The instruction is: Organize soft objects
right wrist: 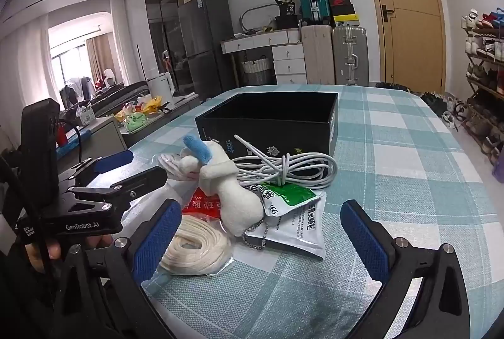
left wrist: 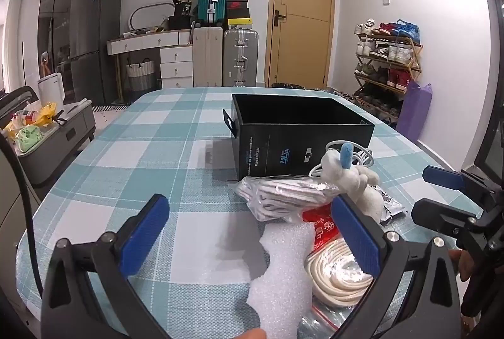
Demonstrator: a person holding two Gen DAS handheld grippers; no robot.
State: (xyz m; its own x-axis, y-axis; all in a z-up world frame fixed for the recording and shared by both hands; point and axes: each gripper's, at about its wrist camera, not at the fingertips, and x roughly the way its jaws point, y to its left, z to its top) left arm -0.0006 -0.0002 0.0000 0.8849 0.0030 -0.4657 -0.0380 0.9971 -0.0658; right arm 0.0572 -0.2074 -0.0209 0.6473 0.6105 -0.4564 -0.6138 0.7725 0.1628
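Setting: checked teal-and-white tabletop (left wrist: 132, 156), a small heap of soft goods near its front edge.
Box: black open-top box (right wrist: 283, 118) stands just behind the heap, mouth up and apparently empty; likely the place the items are meant to go.
Plush toy: white plush toy (right wrist: 230, 191) with a blue part on top lies on the heap, its bead chain trailing onto a sachet. Being uppermost, it looks the easiest first pick.
Cable: white cable (right wrist: 293, 169), loosely coiled, lies between toy and box, touching the box's front wall.
Sachet: green-and-white sachet (right wrist: 293, 213) lies flat, partly under the toy.
Rope: cream rope coil (right wrist: 195, 247) in a clear bag, beside a red packet (left wrist: 318, 228).
Gloves: bagged striped cloth bundle (left wrist: 283, 194), possibly gloves, on the heap's left side.
Foam: white foam sheet (left wrist: 283, 272) lies flat, nearest the left tongs.
Left tongs (left wrist: 249, 244): released, spread wide, nothing between them, tilted down over foam and rope.
Right tongs (right wrist: 261, 241): released, spread wide, empty, tilted down toward toy and sachet.
Stage: judged to be the start; nothing visibly boxed yet.
Risk: chain and cable may snag and drag neighbours.
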